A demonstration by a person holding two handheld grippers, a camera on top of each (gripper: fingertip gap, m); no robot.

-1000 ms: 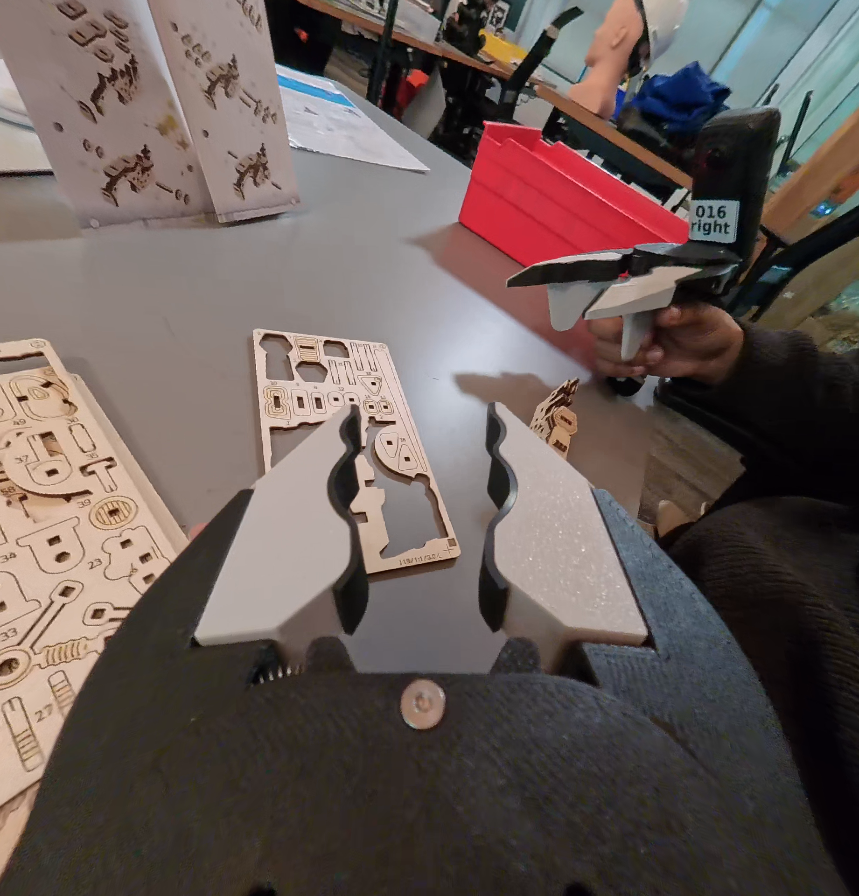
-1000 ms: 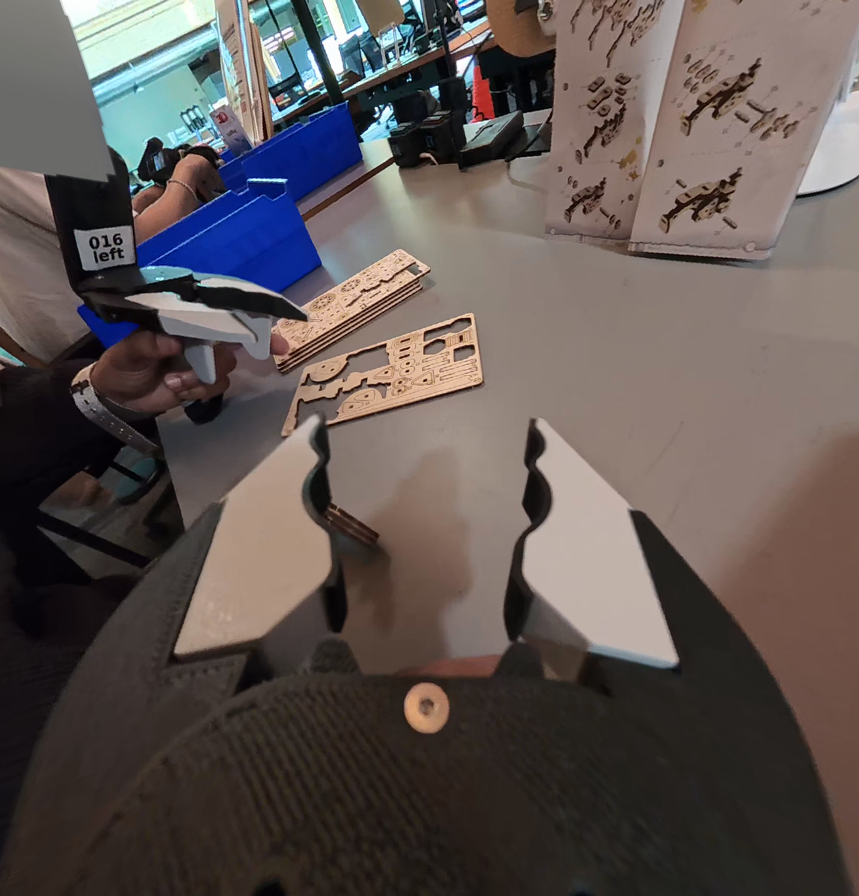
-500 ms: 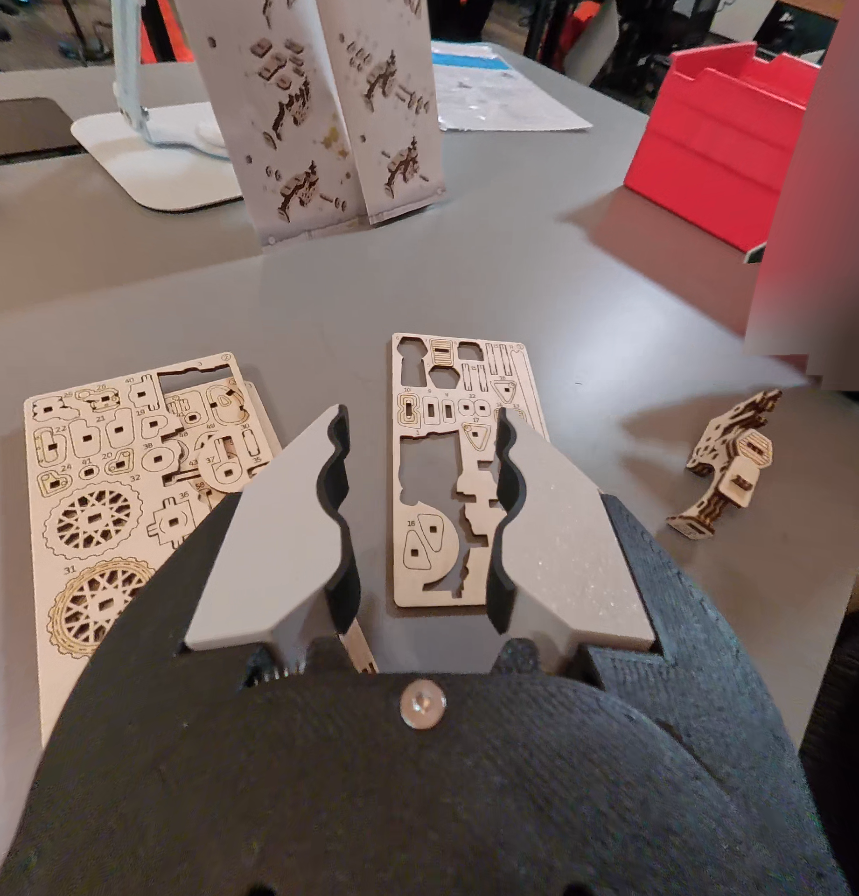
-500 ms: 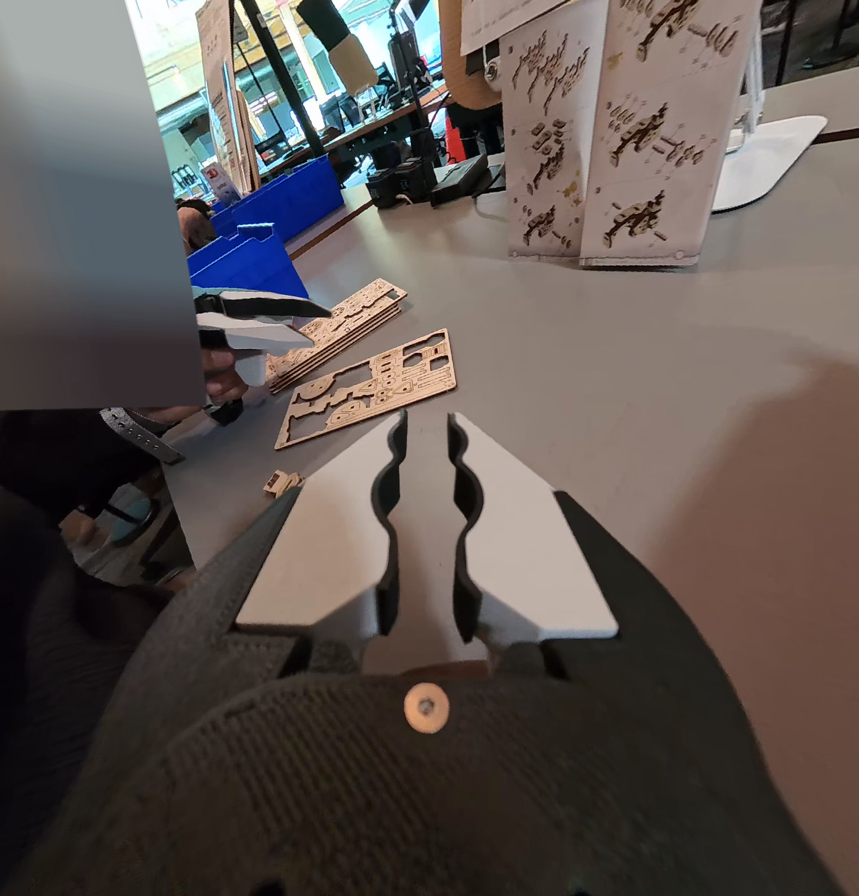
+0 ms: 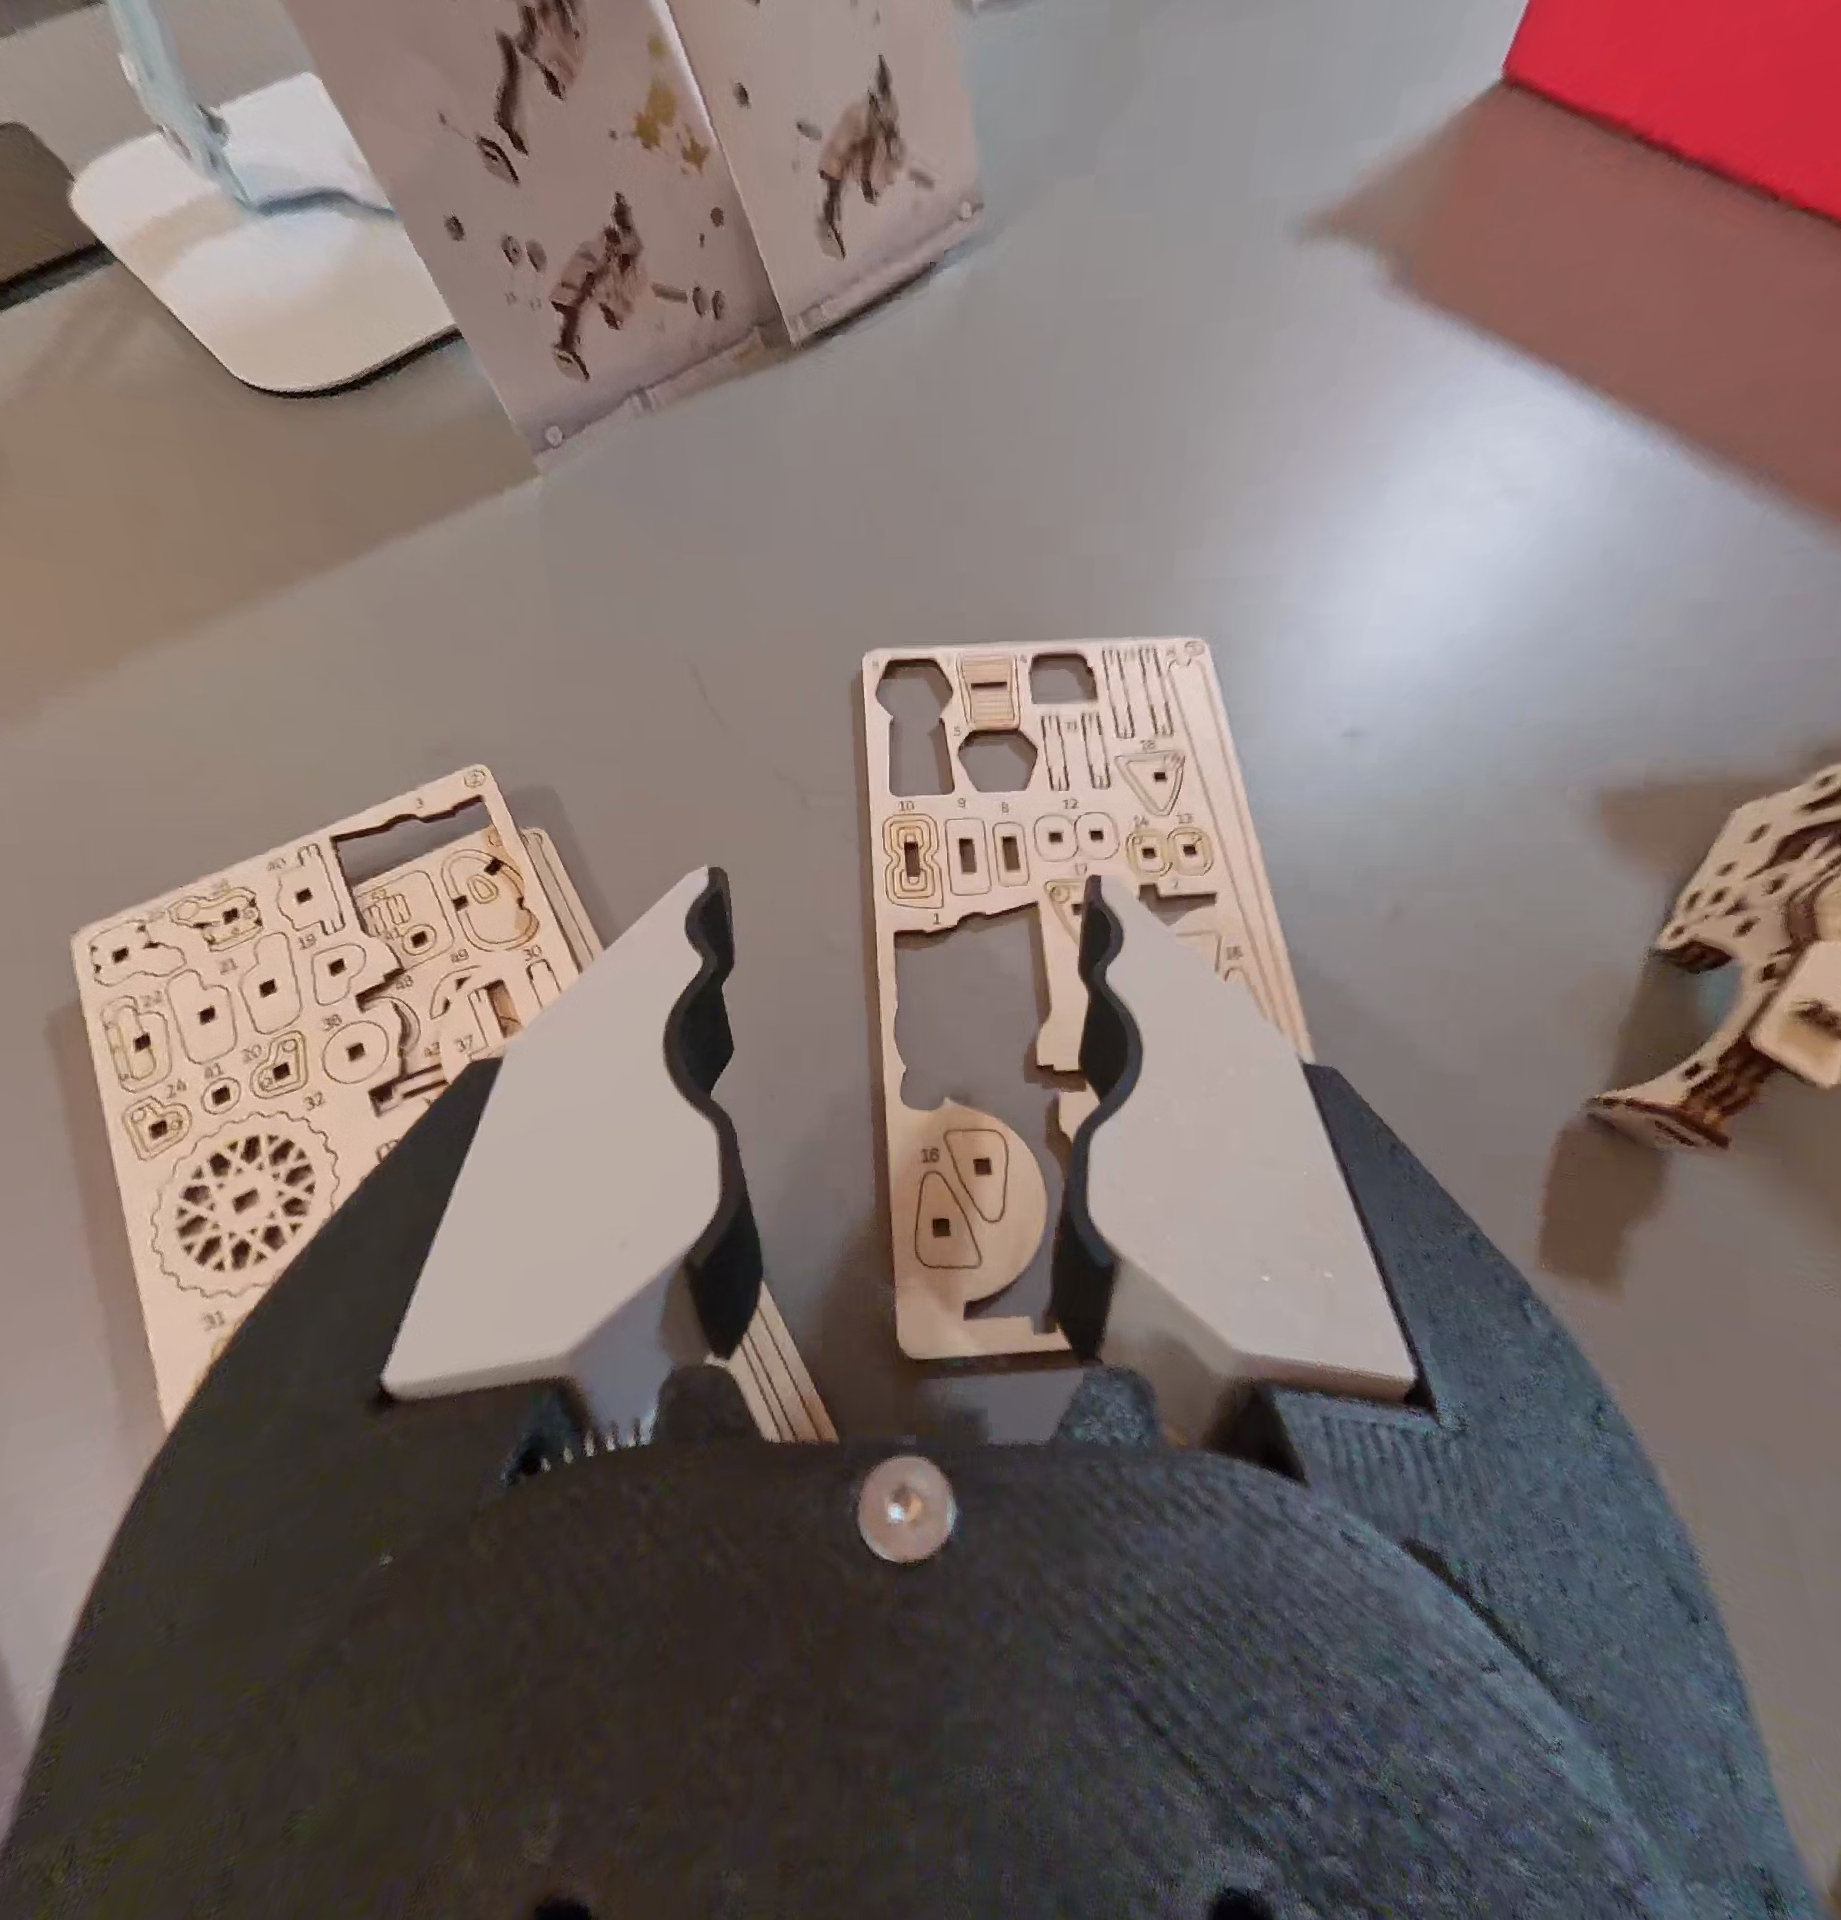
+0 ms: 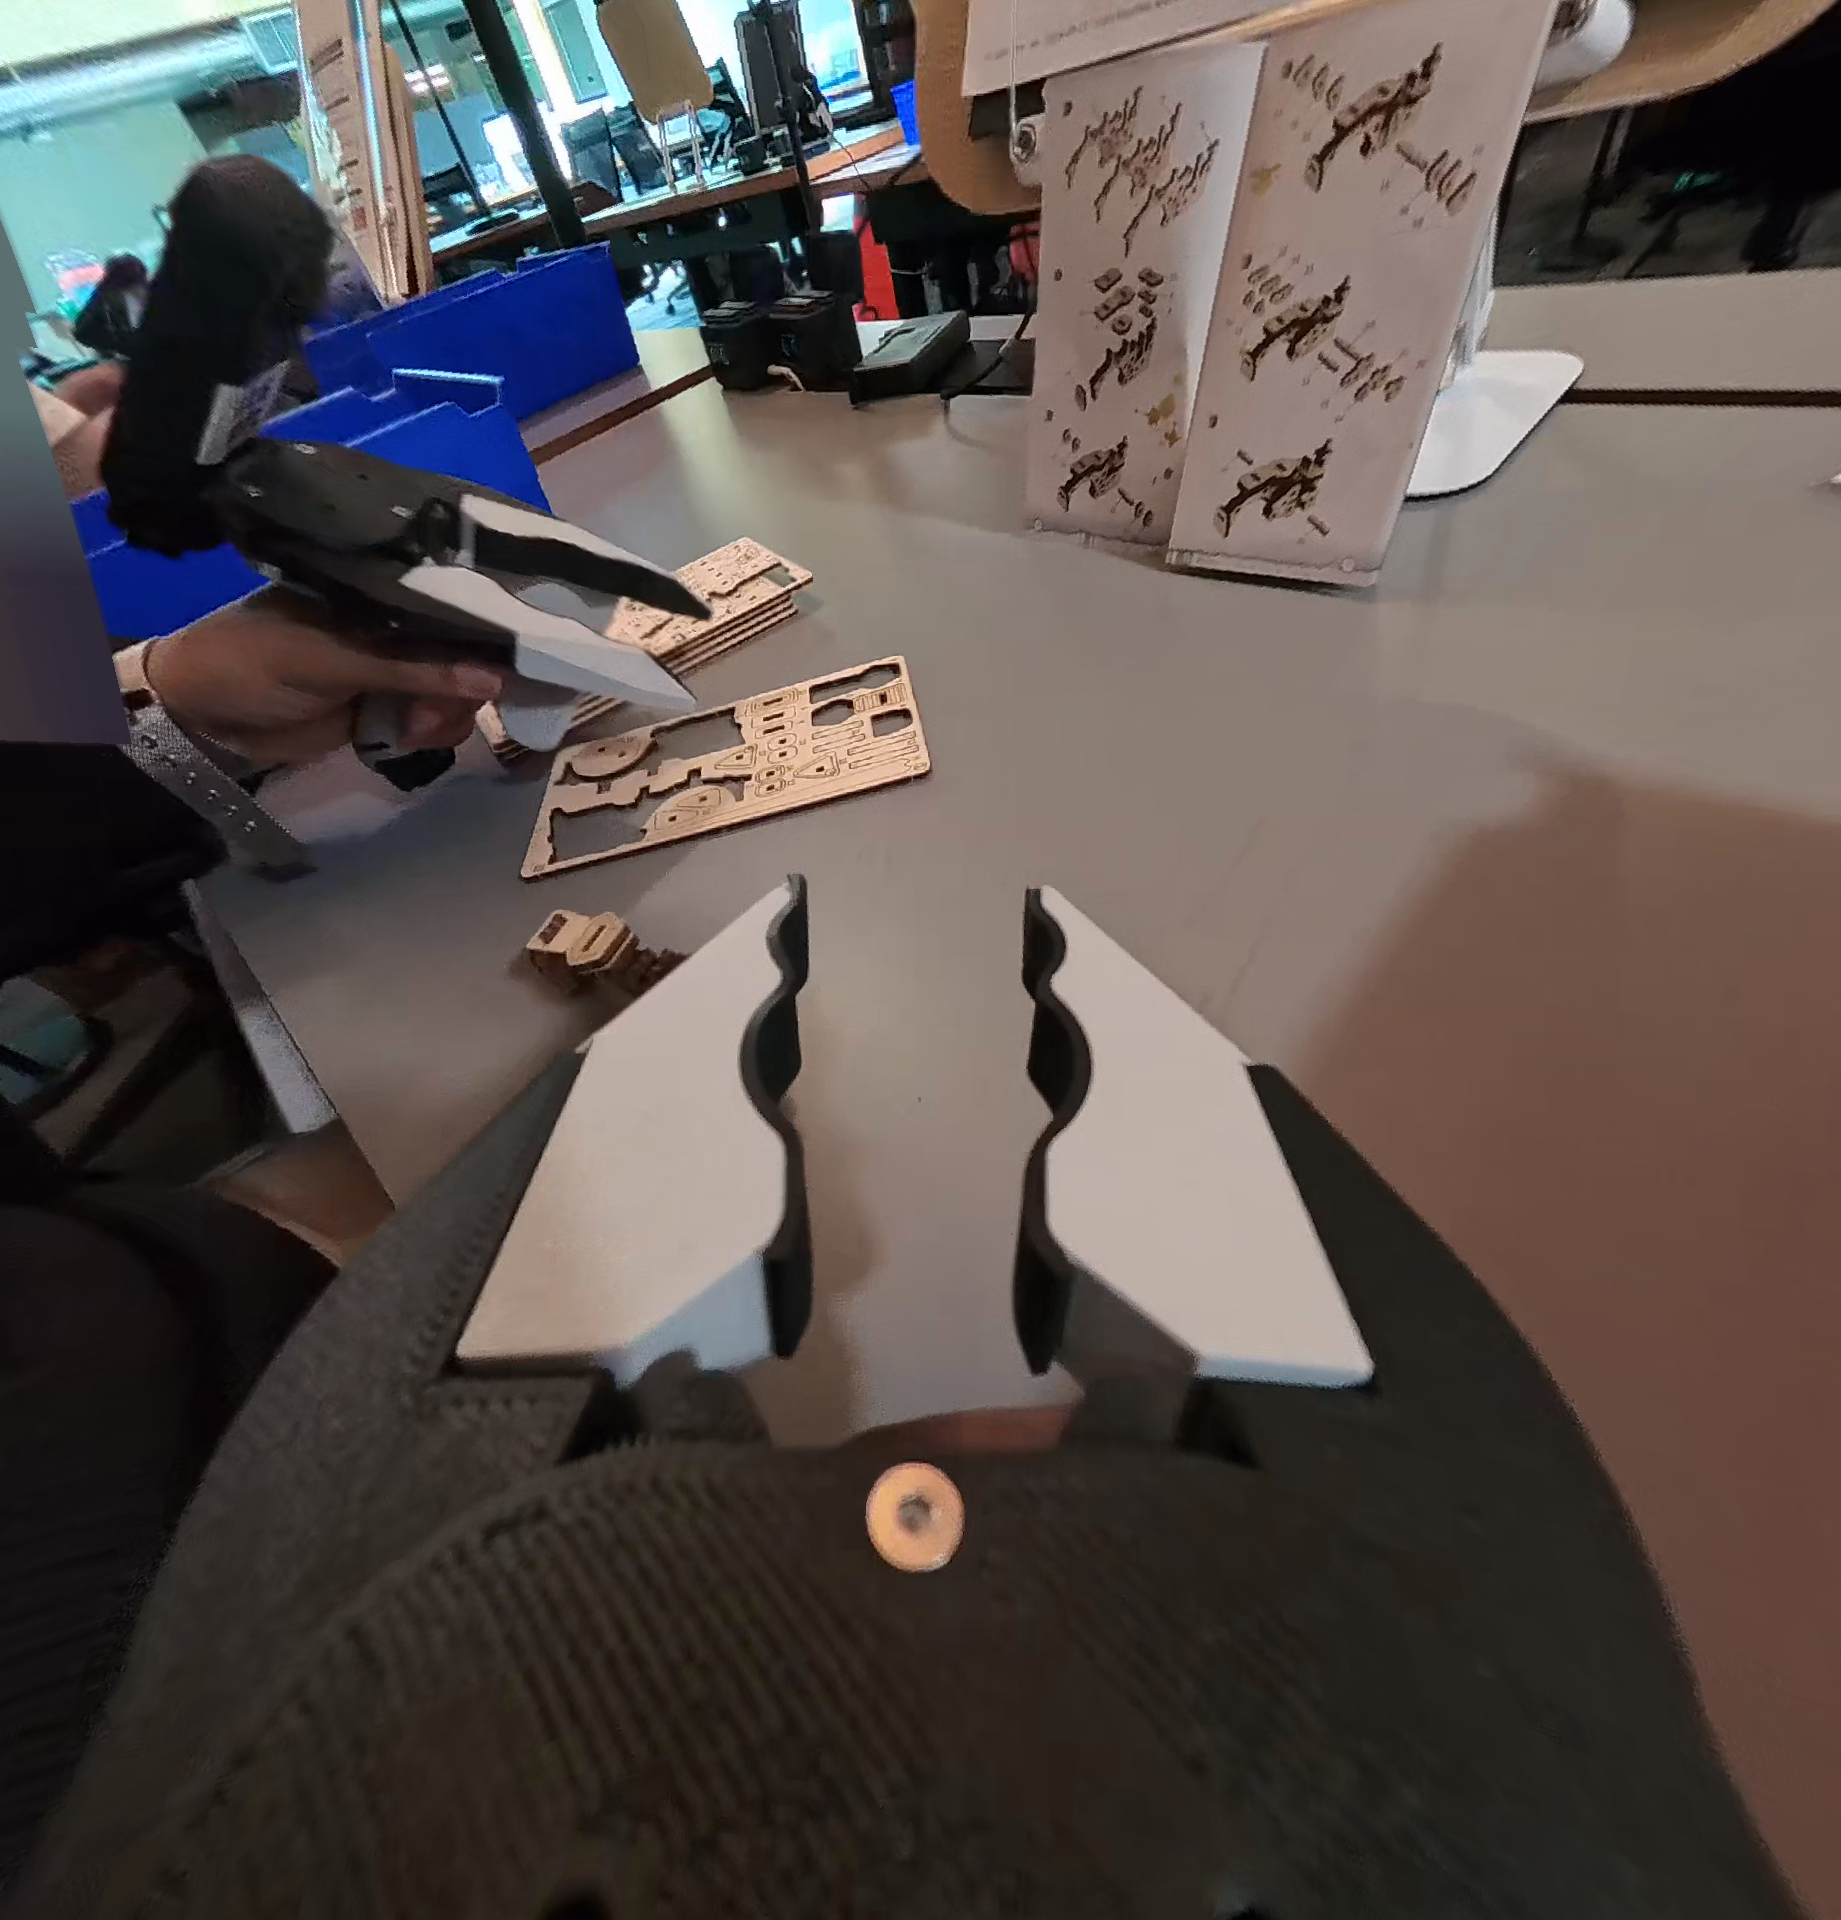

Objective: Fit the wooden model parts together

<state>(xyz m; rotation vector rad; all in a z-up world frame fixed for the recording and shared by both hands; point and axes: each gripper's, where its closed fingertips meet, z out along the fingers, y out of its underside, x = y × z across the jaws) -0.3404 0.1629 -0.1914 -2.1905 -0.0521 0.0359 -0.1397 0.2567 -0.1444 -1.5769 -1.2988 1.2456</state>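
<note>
Hovering over the grey surface, the left gripper has its fingers spread and empty above a punched wooden parts sheet, hiding its lower right. A second sheet lies left, partly covered; the half-built wooden model is cut off at the right edge.

From the right wrist, the right gripper also shows spread, empty fingers; the model lies partly hidden behind its left finger.

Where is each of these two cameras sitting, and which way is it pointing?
Left wrist view: sits on the left hand-held gripper, looking steeply down at the grey table with the single wooden sheet below; only its own open fingers show.
Right wrist view: sits on the right hand-held gripper, looking low across the table; its open fingers show, plus the person's hand holding the left one.
Shared: the single sheet, the stacked sheets, the half-built wooden model and the standing instruction sheets.
</note>
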